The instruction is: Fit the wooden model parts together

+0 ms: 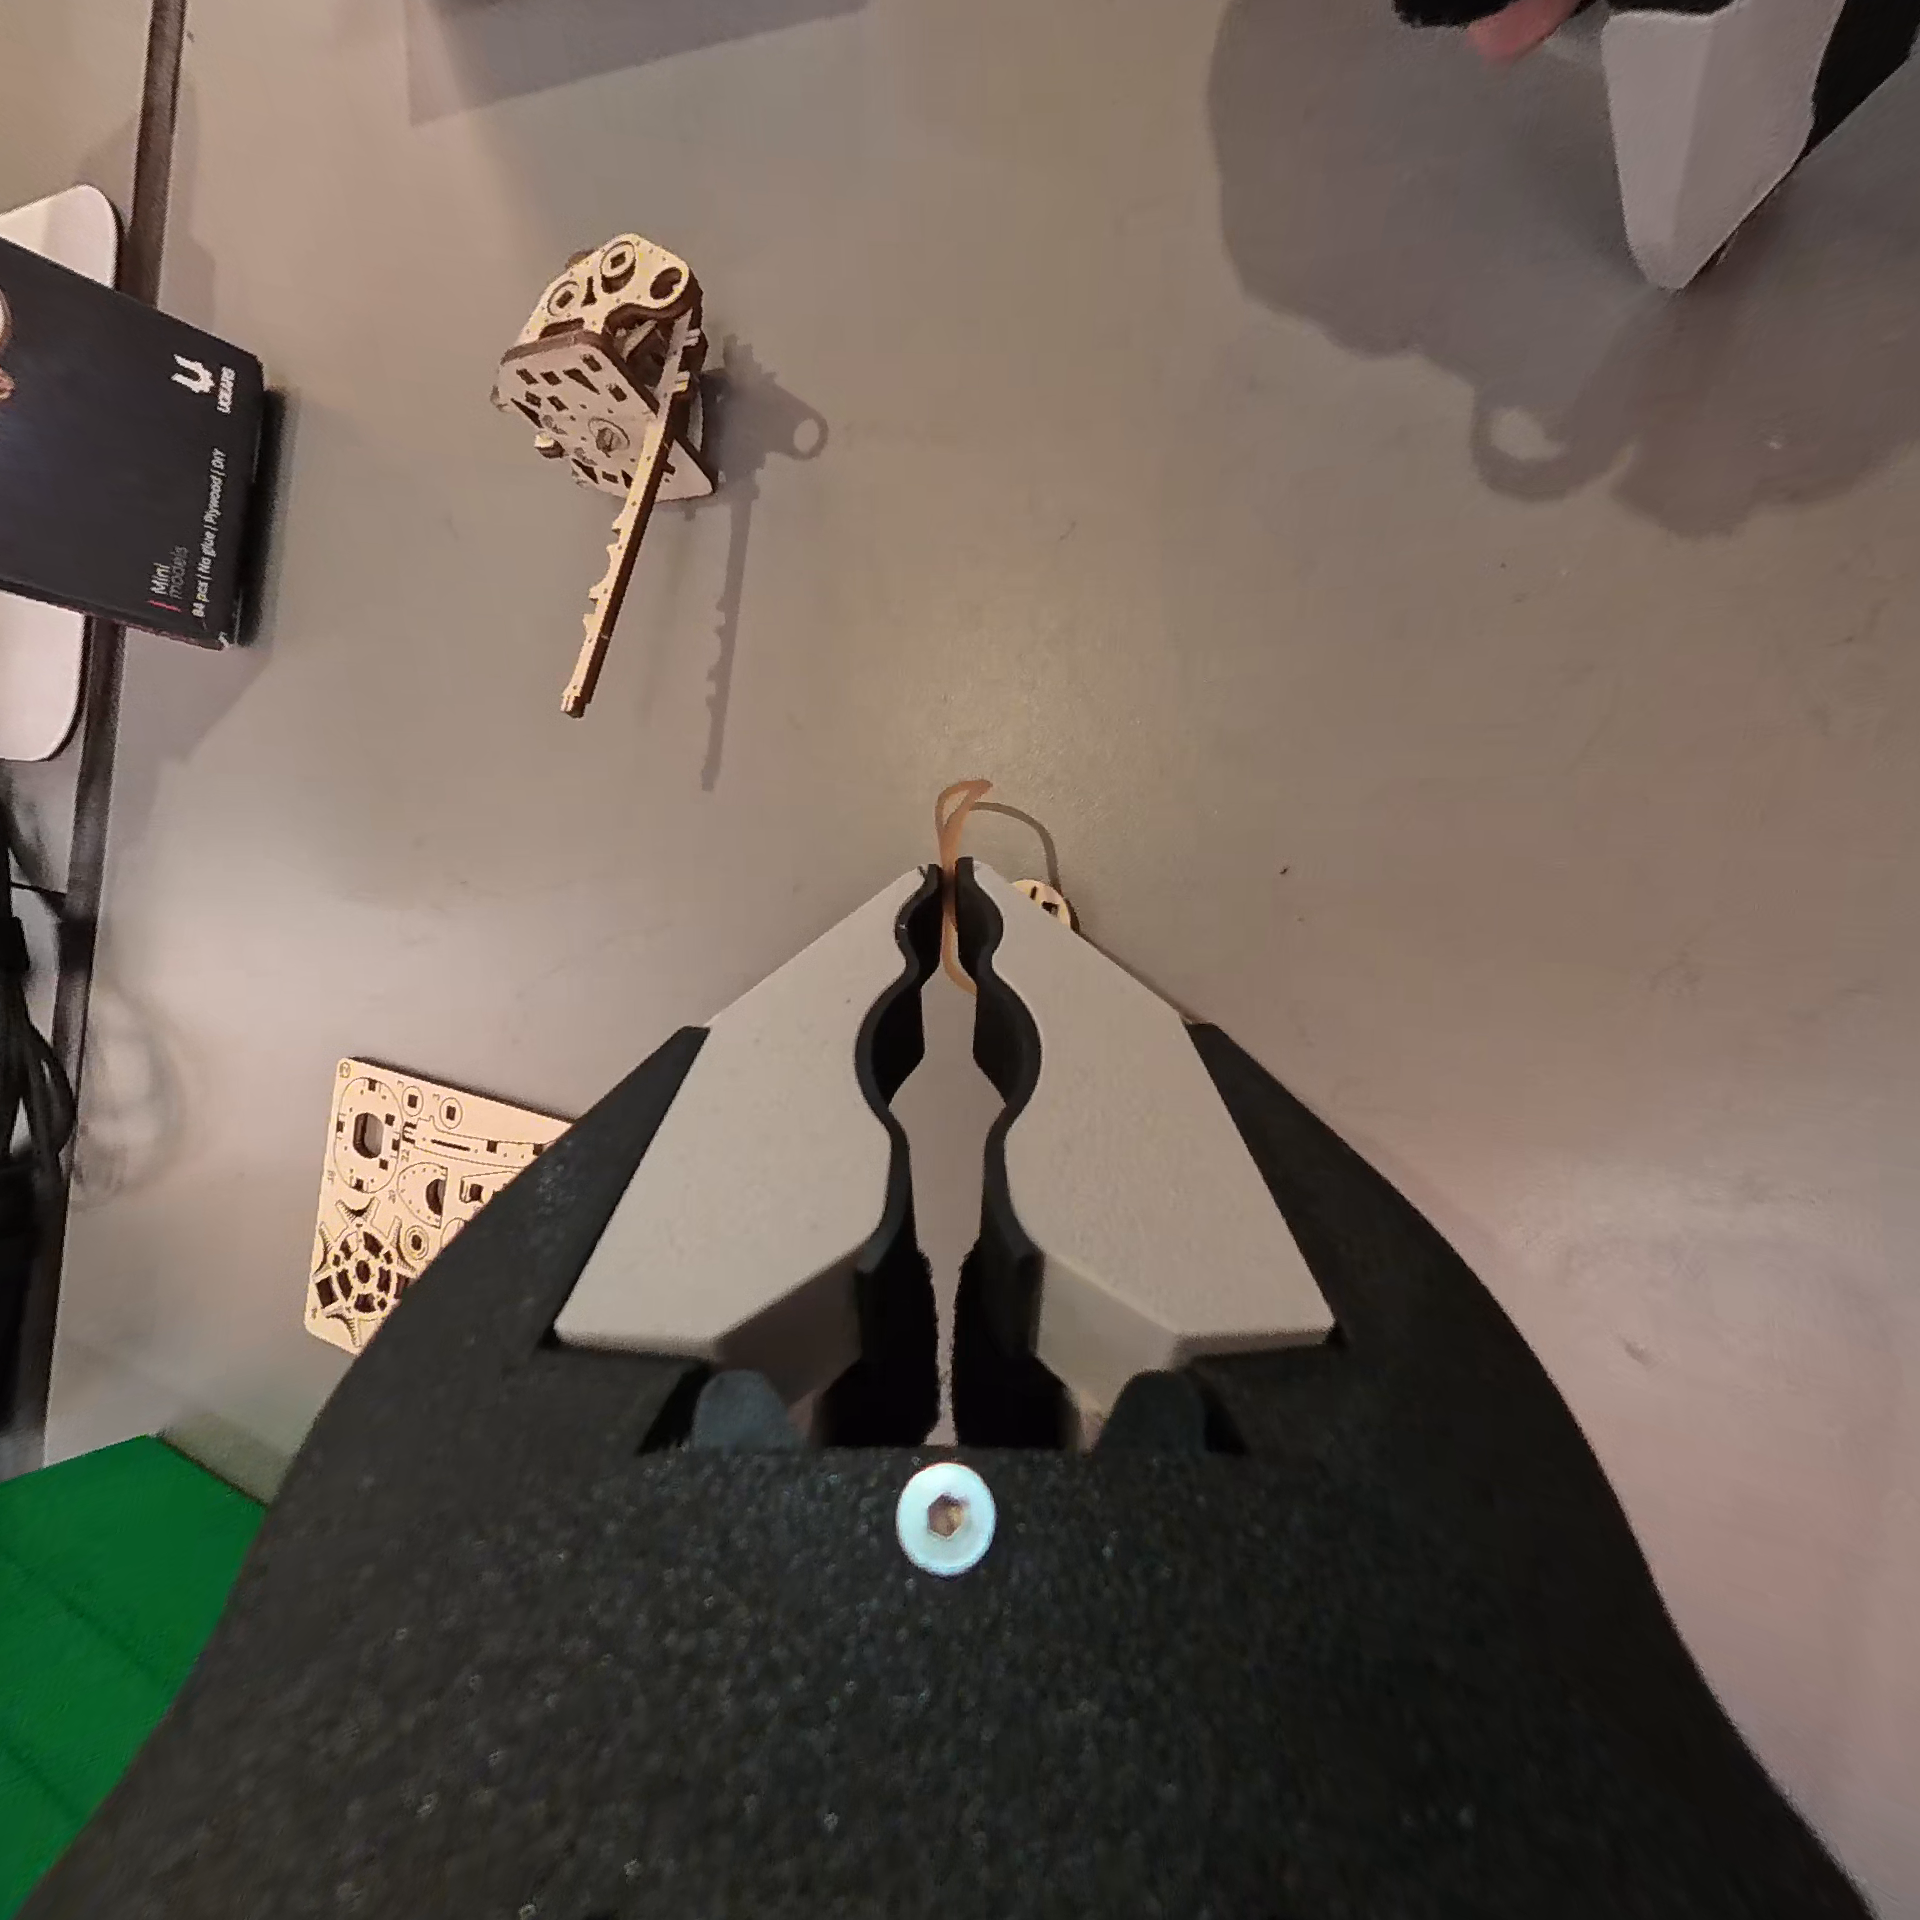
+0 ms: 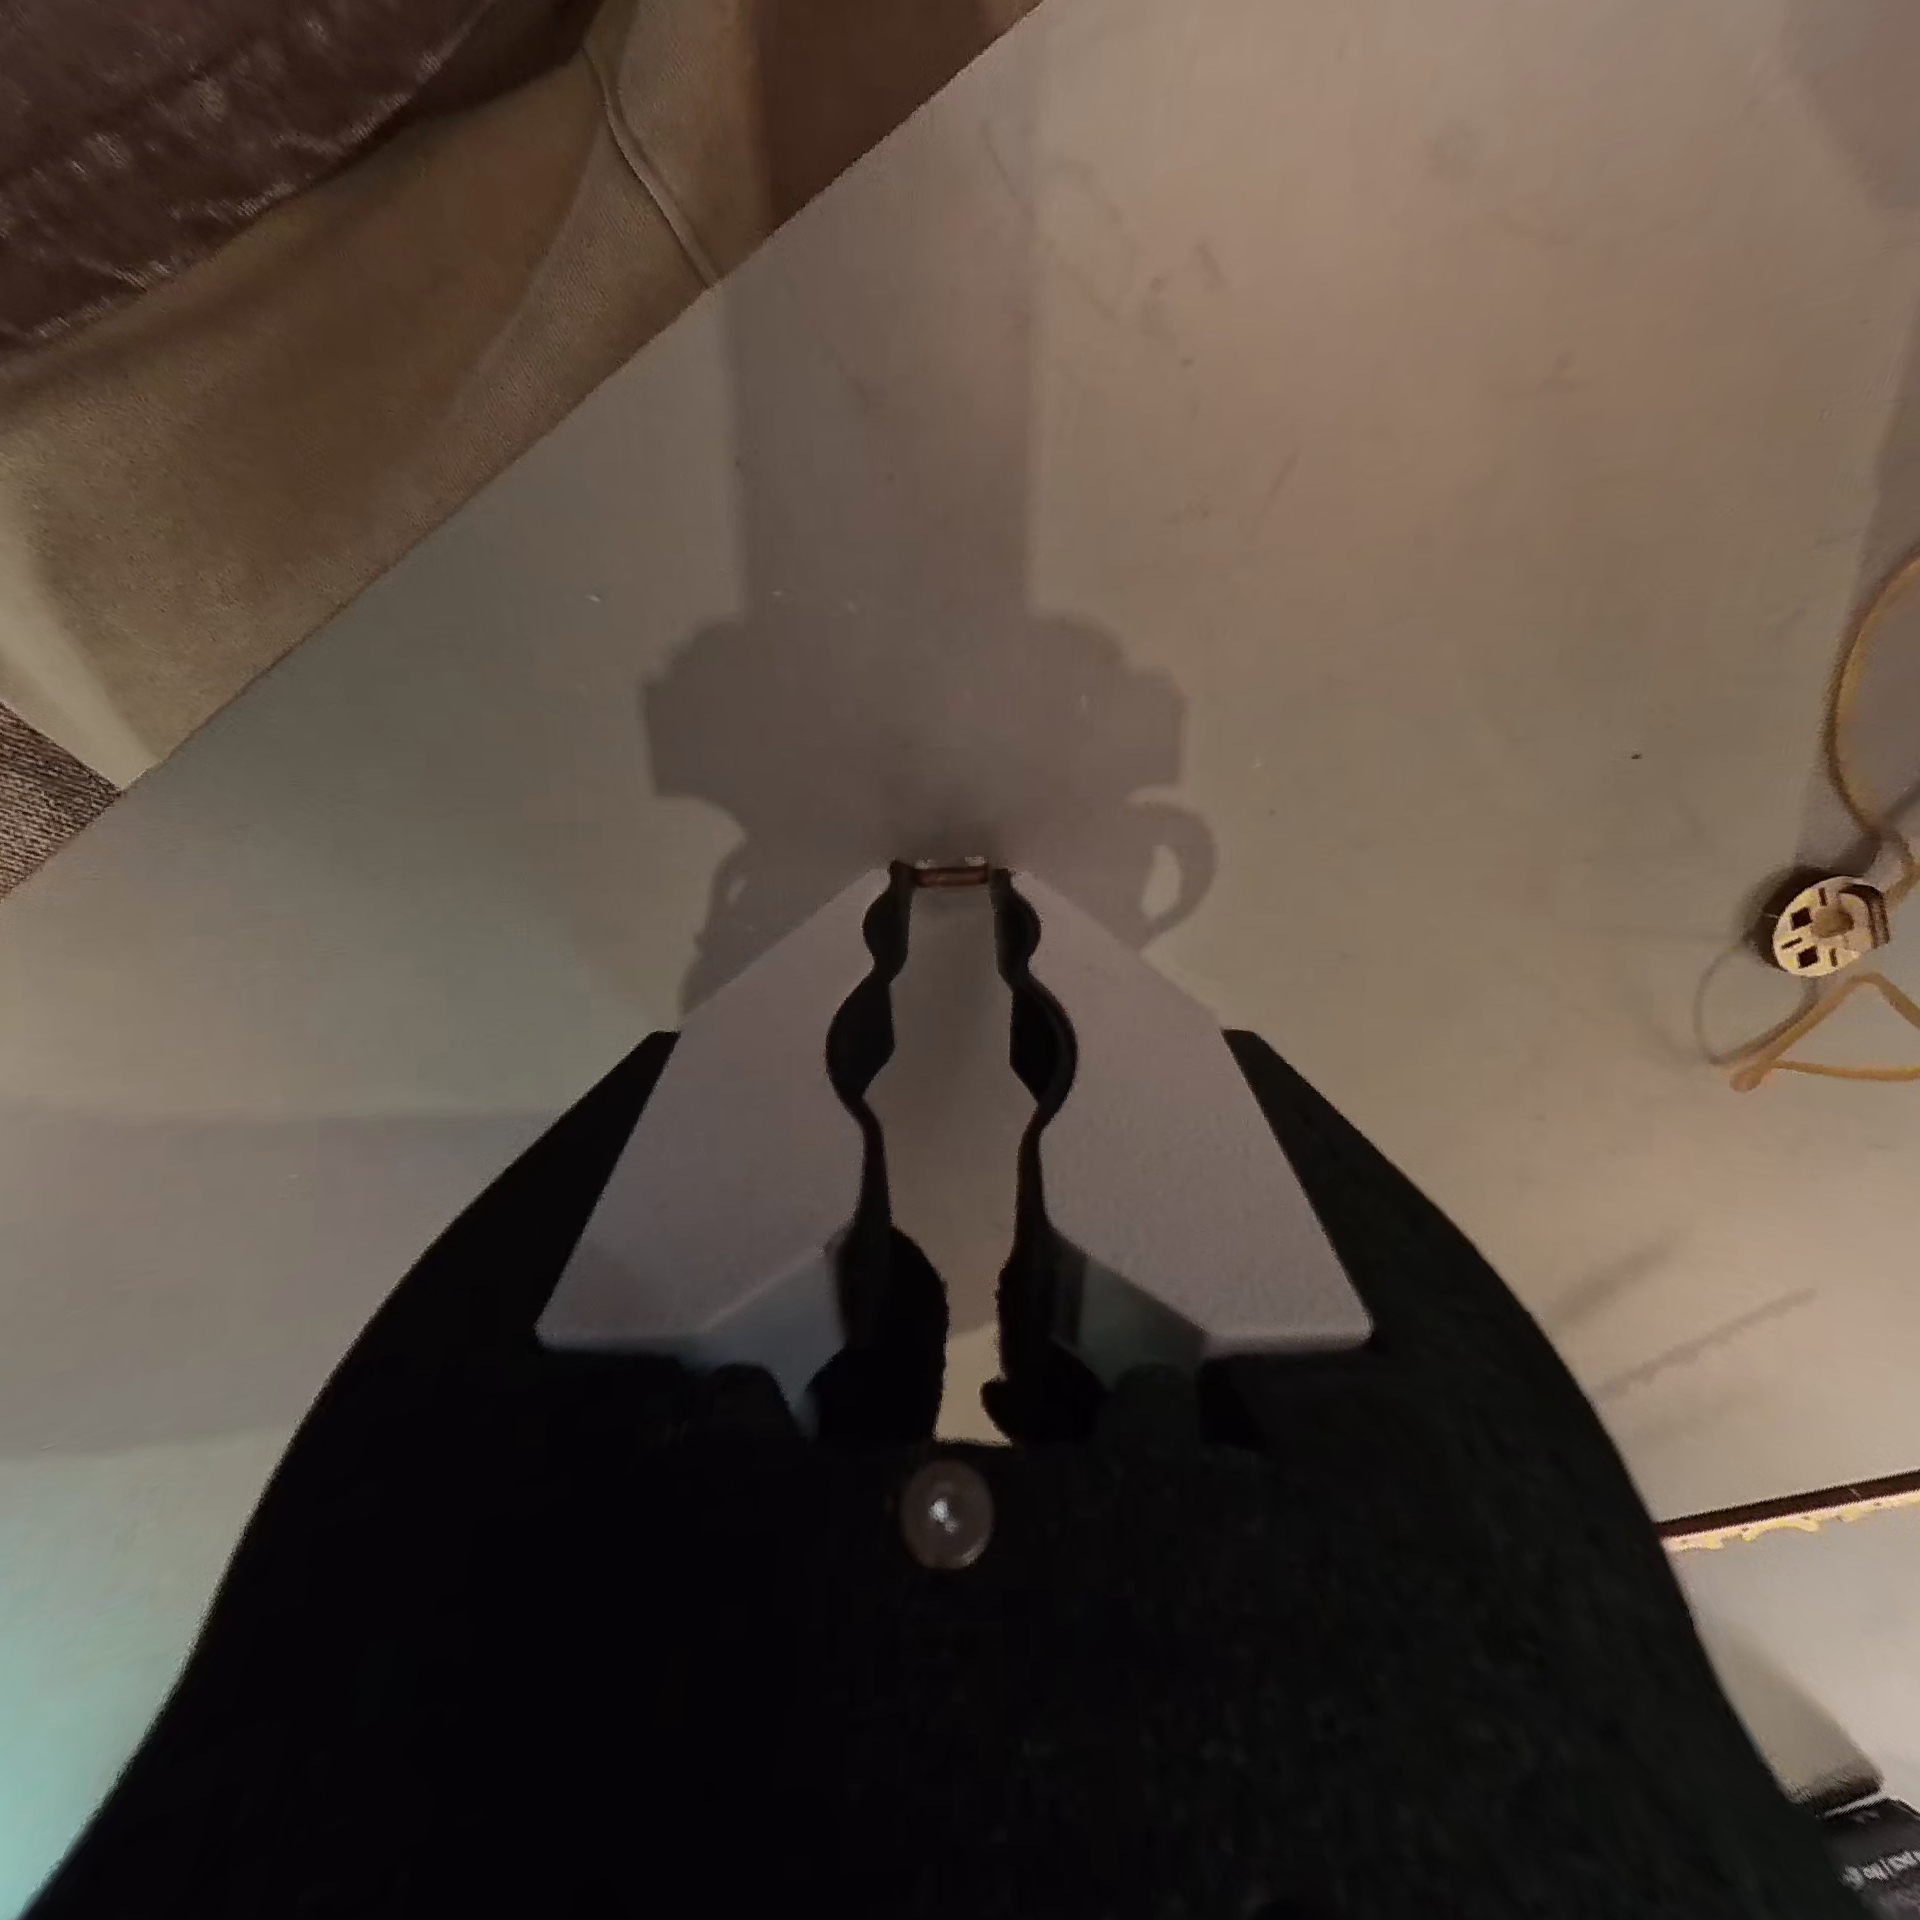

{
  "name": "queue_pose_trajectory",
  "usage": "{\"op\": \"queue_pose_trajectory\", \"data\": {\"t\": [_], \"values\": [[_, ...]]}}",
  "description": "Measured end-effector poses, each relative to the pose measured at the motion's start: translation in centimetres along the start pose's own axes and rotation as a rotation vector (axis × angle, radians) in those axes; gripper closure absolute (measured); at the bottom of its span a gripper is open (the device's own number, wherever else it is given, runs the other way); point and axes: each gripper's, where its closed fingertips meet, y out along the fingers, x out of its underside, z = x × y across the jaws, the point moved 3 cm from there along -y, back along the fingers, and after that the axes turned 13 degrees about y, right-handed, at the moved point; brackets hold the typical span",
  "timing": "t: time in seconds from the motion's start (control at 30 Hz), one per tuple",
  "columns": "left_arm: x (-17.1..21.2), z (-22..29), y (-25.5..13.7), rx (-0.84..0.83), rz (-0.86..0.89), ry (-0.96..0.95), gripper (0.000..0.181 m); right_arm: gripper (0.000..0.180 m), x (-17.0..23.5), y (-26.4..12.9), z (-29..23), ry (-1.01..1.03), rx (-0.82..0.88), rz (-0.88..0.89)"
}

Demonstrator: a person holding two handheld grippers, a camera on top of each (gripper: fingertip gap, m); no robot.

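Note:
In the left wrist view my left gripper [image 1: 948, 881] is shut on a tan rubber band [image 1: 961, 805], just above the grey table. A small round wooden disc [image 1: 1042, 896] lies by its right fingertip. The partly built wooden model [image 1: 597, 364] stands at the far left with a long toothed wooden strip [image 1: 615, 582] sticking out of it. My right gripper [image 1: 1704, 145] shows at the top right. In the right wrist view my right gripper [image 2: 948, 876] is shut on a small flat wooden piece [image 2: 948, 878], close above the table. The disc [image 2: 1813, 925] and the band [image 2: 1844, 727] show at the right.
A wooden sheet of uncut parts [image 1: 379, 1195] lies at the near left, and its edge shows in the right wrist view [image 2: 1787, 1512]. A black box [image 1: 125, 468] sits at the far left. A green surface [image 1: 94, 1600] is at the bottom left. The table edge [image 2: 416, 582] runs diagonally, with tan fabric [image 2: 260, 436] beyond it. Some 15 centimetres of space lies between my two pairs of fingers.

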Motion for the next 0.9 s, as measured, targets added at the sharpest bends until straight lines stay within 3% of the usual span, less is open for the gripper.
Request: {"op": "queue_pose_trajectory", "data": {"t": [0.03,0.7,0.9], "values": [[0.0,0.0,0.0,0.001,0.0,0.0,0.181,0.166,0.1,0.0,0.0,0.004,-0.001,-0.002],[0.2,0.3,0.2,0.002,0.007,-0.01,0.181,0.159,0.4,-0.8,0.4,0.175,0.028,0.009],[0.1,0.4,0.3,0.006,0.016,-0.016,0.181,0.155,-0.3,-2.1,0.2,0.576,-0.01,0.058]]}}
